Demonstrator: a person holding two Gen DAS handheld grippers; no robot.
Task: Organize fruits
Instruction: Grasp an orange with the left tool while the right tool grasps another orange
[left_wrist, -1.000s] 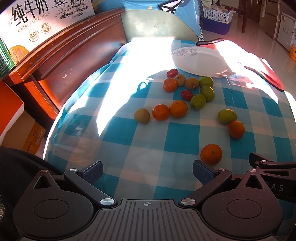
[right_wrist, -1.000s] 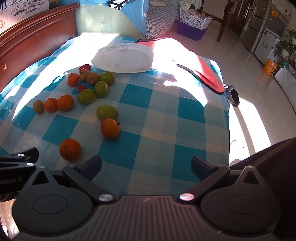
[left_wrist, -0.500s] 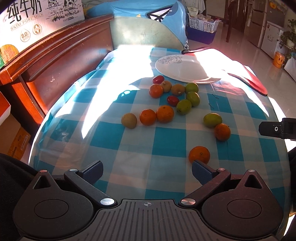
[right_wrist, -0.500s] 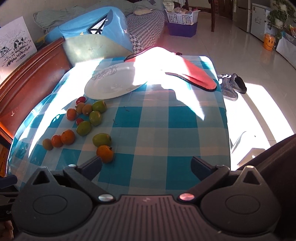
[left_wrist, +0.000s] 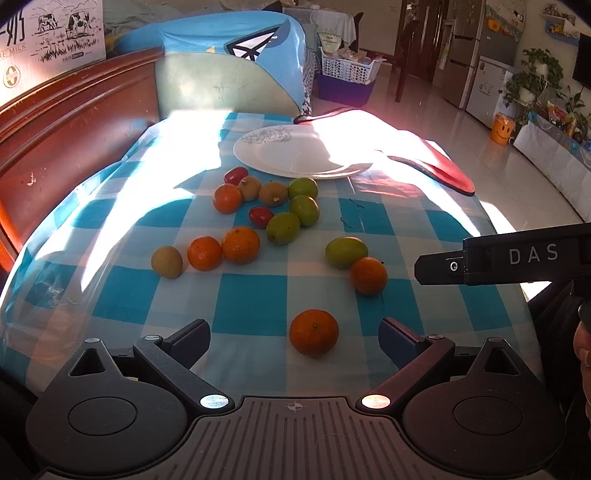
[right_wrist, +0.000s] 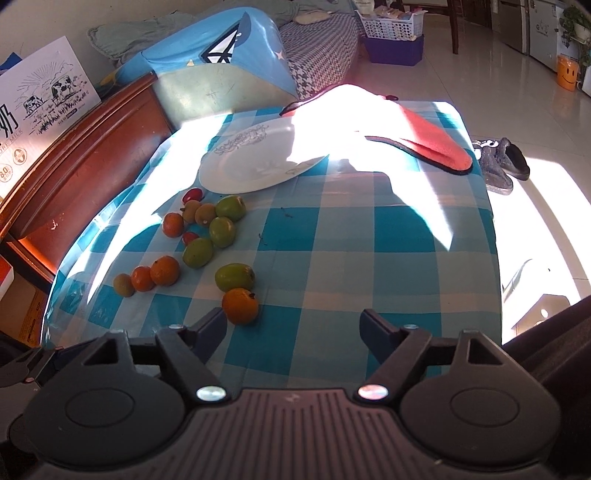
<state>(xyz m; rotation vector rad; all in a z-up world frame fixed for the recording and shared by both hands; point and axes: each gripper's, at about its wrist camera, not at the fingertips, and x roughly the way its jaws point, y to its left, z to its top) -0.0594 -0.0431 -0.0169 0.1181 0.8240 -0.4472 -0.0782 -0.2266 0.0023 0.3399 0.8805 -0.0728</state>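
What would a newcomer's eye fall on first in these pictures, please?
Probably the loose fruits scattered over the blue checked tablecloth, oranges and green ones mixed, none yet on the white plate behind them. One orange lies nearest, just ahead of the left tongs, whose jaws are closing with nothing between them.

A blue-and-white checked cloth (left_wrist: 251, 306) covers the worktop. On it lie a white plate (left_wrist: 299, 153) at the far side, a red-lined fabric piece (left_wrist: 443, 168) beside the plate, and loose fruit: oranges (left_wrist: 314, 332), green fruits (left_wrist: 345, 252), brownish ones (left_wrist: 167, 262) and small red tomatoes (left_wrist: 260, 216).
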